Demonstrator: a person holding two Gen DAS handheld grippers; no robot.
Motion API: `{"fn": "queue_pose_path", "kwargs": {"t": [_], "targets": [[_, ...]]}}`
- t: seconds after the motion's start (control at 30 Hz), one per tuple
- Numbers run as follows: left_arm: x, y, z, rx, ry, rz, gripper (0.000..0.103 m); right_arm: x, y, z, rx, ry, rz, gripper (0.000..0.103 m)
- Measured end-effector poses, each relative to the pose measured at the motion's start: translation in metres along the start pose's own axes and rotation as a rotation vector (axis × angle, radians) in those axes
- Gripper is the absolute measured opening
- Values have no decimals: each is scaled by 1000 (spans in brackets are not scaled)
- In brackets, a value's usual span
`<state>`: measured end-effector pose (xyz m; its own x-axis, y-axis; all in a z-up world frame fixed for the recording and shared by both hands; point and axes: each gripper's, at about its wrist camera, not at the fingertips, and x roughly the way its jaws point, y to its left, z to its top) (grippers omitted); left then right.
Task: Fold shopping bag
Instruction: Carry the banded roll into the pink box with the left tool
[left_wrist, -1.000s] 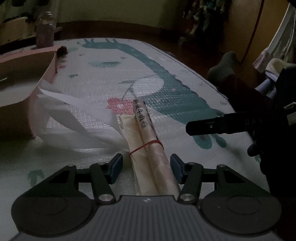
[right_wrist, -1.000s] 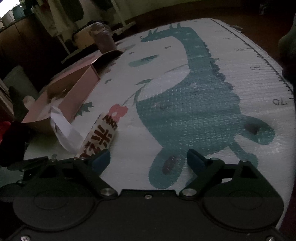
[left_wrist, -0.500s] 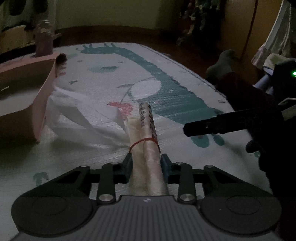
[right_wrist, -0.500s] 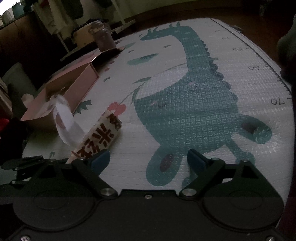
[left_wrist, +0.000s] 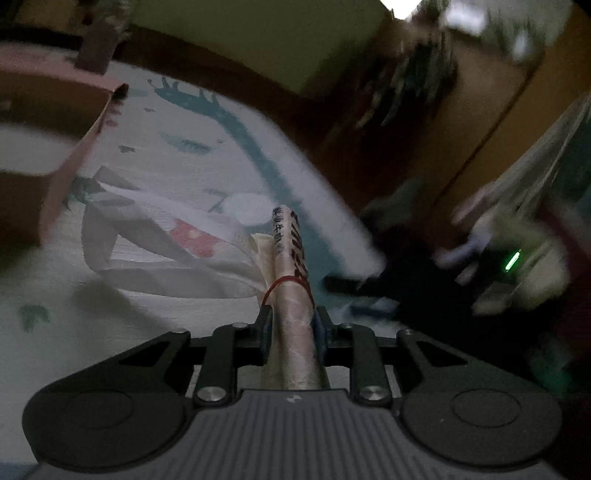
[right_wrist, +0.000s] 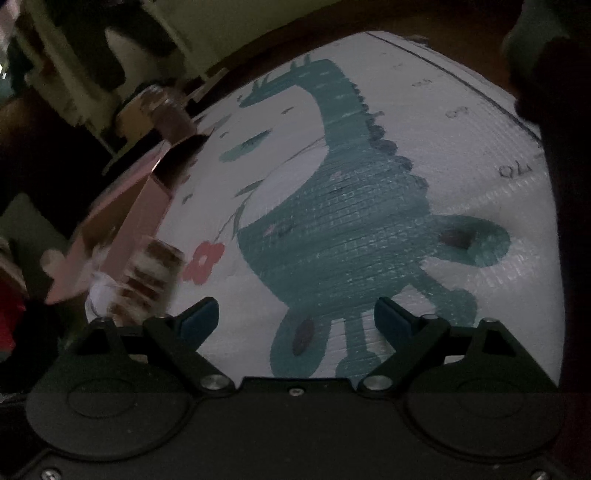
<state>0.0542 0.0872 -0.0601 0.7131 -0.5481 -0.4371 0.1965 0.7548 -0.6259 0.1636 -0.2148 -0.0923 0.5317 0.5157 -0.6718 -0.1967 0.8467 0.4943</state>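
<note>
Left gripper (left_wrist: 291, 323): jaws closed tight on the rolled shopping bag (left_wrist: 291, 280), which projects toward 12 o'clock, red rubber band (left_wrist: 282, 282) around it, white handles (left_wrist: 155, 236) trailing to 10 o'clock over the dinosaur play mat (left_wrist: 207, 162). Right gripper (right_wrist: 295, 317): jaws wide apart, holding nothing, above the mat; bag blurred at 9 o'clock beside the pink cardboard box (right_wrist: 129, 221).

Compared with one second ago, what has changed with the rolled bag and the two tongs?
The left tongs, open a second ago, have shut on the rolled shopping bag below its red rubber band and appear to lift it; the white handles trail after it. The right tongs stayed open and empty over the dinosaur mat. The pink box kept its place.
</note>
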Motion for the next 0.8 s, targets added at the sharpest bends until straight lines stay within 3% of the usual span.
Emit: {"fn": "queue_pose_path", "kwargs": {"t": [0.2, 0.47, 0.63, 0.8], "targets": [[-18, 14, 11, -209, -116, -170, 23, 1, 5, -1, -7, 8, -4, 95], [-71, 26, 69, -271, -337, -249, 23, 2, 3, 3, 3, 20, -4, 99], [-106, 30, 111, -173, -434, -163, 23, 5, 4, 5, 30, 49, 45, 99], [-110, 43, 142, -37, -417, 55, 23, 5, 12, 7, 11, 50, 66, 99]]}}
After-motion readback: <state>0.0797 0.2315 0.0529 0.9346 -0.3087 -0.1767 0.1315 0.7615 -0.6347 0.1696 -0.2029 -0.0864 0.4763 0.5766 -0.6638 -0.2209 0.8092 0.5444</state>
